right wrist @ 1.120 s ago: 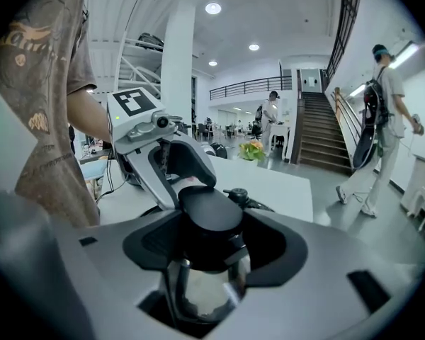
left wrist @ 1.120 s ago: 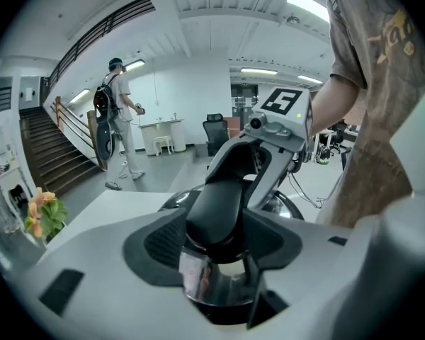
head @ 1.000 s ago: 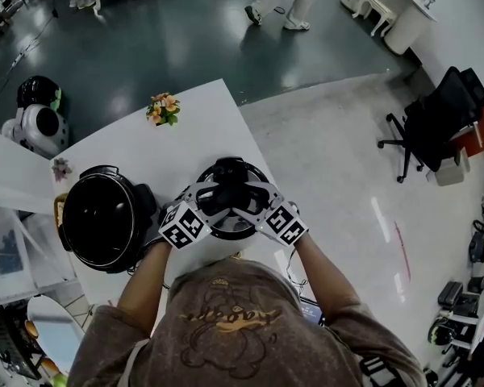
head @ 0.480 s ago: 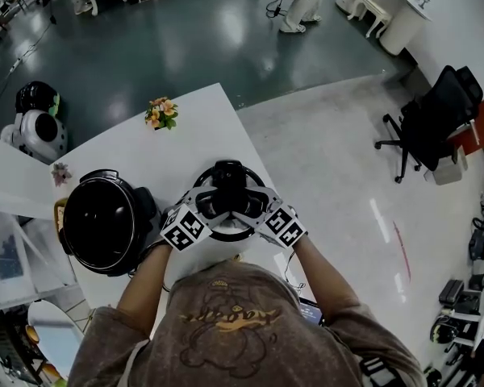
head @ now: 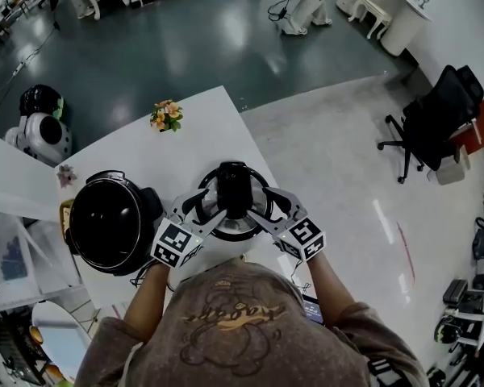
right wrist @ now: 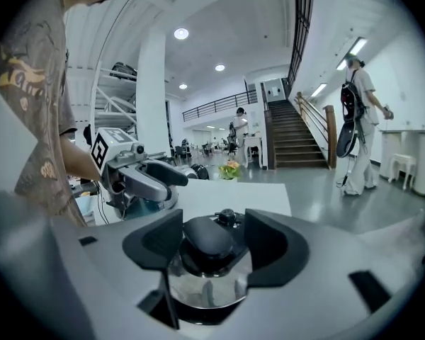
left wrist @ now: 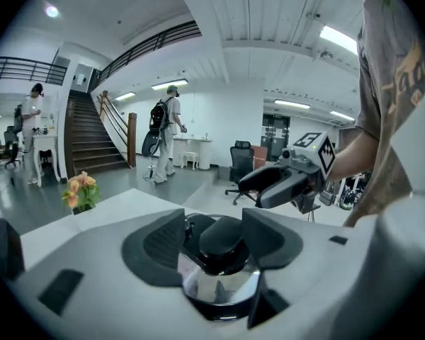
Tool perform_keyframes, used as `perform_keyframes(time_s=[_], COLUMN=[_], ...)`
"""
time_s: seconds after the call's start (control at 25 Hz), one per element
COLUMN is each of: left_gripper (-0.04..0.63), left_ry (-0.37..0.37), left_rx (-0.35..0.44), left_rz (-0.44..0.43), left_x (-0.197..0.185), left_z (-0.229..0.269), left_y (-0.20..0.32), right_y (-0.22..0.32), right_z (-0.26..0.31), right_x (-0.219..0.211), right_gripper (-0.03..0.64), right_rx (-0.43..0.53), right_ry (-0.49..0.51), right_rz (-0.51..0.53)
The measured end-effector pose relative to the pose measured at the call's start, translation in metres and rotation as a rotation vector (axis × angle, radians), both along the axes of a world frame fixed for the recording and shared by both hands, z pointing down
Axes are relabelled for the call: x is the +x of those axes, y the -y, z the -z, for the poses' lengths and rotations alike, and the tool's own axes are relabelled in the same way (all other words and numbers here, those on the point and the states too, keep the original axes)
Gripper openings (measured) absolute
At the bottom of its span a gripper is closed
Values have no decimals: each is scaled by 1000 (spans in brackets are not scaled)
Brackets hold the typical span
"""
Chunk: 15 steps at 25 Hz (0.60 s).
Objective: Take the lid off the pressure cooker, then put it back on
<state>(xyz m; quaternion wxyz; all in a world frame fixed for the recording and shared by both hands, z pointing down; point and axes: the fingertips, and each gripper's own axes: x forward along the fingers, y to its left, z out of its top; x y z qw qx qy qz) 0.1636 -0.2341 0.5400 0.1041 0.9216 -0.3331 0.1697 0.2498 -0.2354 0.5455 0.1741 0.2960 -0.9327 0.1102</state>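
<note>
Lid (head: 234,190) over white table (head: 194,135); glossy grey floor (head: 185,39) beyond.

On my white table (head: 194,143) sits a small bunch of orange and pink flowers (head: 166,113). A black chair on wheels (head: 440,118) stands well away on the shiny floor (head: 331,160). A round white robot (head: 42,135) is past the table. Someone with a backpack (left wrist: 166,127) stands near the stairs (left wrist: 92,139).

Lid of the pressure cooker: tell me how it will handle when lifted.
Probably stiff and fairly heavy: the lid looks like polished metal. Its shiny surface may be slippery, so the black handle is the safer hold. Set down flat, it is unlikely to roll.
</note>
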Motion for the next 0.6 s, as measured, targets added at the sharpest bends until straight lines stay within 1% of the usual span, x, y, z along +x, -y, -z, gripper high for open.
perform_keyframes(time_s=[0.12, 0.24, 0.44, 0.6], left_gripper=[258, 258, 258, 258], left_ry=[-38, -58, -56, -46], left_rx=[4, 8, 25, 20], left_rz=[31, 43, 39, 30], left_x=[-5, -8, -9, -8], left_z=[13, 21, 27, 23], left_y=[-3, -6, -10, -9], right_y=[-3, -7, -9, -10], right_z=[11, 17, 21, 17], right_x=[8, 15, 18, 18], right_gripper=[268, 268, 261, 261], right_rx=[13, 22, 37, 22], right_ry=[24, 33, 31, 28], right_rz=[-47, -72, -77, -73])
